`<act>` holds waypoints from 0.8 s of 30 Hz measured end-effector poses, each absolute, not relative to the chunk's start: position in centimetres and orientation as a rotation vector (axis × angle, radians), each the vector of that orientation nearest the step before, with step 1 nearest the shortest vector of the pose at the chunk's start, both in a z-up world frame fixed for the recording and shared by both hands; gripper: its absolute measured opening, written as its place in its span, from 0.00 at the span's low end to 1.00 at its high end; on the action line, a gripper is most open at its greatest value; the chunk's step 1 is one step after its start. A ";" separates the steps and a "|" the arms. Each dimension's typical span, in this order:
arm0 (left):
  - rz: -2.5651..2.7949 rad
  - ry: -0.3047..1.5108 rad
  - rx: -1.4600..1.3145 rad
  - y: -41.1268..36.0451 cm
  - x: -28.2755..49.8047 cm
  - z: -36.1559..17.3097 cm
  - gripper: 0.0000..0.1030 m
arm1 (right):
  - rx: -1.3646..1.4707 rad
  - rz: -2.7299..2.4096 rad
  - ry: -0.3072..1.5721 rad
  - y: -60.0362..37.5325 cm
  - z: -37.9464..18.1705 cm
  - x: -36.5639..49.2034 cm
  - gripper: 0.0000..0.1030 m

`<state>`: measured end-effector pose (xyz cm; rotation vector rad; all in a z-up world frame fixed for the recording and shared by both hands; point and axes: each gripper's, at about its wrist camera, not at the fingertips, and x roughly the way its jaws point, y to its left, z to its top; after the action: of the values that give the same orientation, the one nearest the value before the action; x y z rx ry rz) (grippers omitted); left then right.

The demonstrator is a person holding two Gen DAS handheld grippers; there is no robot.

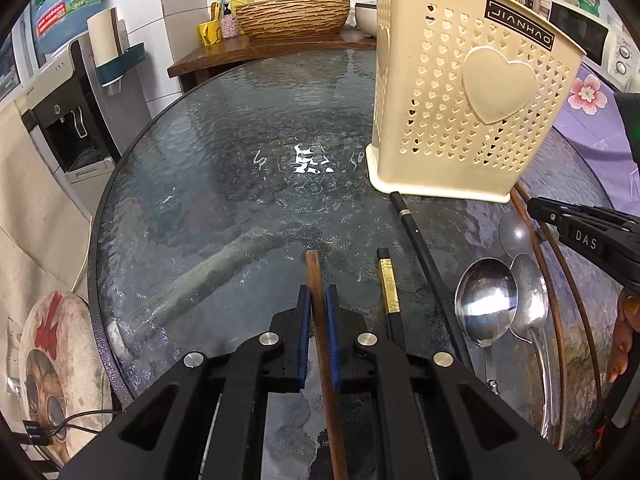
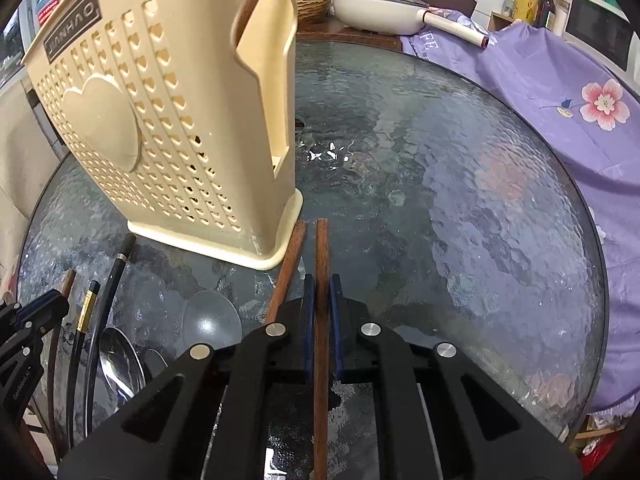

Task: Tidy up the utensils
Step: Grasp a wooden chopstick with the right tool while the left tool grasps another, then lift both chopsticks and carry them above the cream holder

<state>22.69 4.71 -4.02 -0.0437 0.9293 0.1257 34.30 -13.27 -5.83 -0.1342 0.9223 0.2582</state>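
Observation:
In the left wrist view my left gripper (image 1: 318, 294) is shut on a brown wooden chopstick (image 1: 313, 268) that lies on the glass table (image 1: 240, 120). To its right lie a black chopstick with a gold band (image 1: 389, 284), a plain black chopstick (image 1: 416, 236) and two steel spoons (image 1: 486, 304). The cream perforated utensil holder (image 1: 460, 100) stands upright behind them. In the right wrist view my right gripper (image 2: 321, 280) is shut on another brown chopstick (image 2: 322, 244); a second brown chopstick (image 2: 294, 248) lies just left of it, near the holder (image 2: 168, 120).
A purple floral cloth (image 2: 560, 100) covers the table's far right side. Behind the table a wooden counter carries a woven basin (image 1: 292, 16) and a cream pan (image 2: 380, 8). A water dispenser (image 1: 68, 120) and a round printed cushion (image 1: 52, 360) are off the table's left edge.

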 end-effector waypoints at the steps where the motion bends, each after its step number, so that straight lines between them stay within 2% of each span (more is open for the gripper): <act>1: 0.125 0.930 -0.044 4.7 22.7 -4.0 0.07 | -0.135 0.258 0.920 -13.2 -5.9 34.1 0.08; 17: 0.088 0.932 -0.082 5.5 23.8 -3.6 0.06 | -0.112 0.313 0.896 -14.1 -5.4 34.2 0.07; 24: 0.064 0.858 -0.100 6.1 24.1 -0.9 0.06 | -0.042 0.361 0.859 -15.2 -3.8 34.2 0.07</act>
<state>24.08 6.10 -0.94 -0.1004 0.8584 0.0643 34.22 -15.23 -3.79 -0.0416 0.8590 0.3613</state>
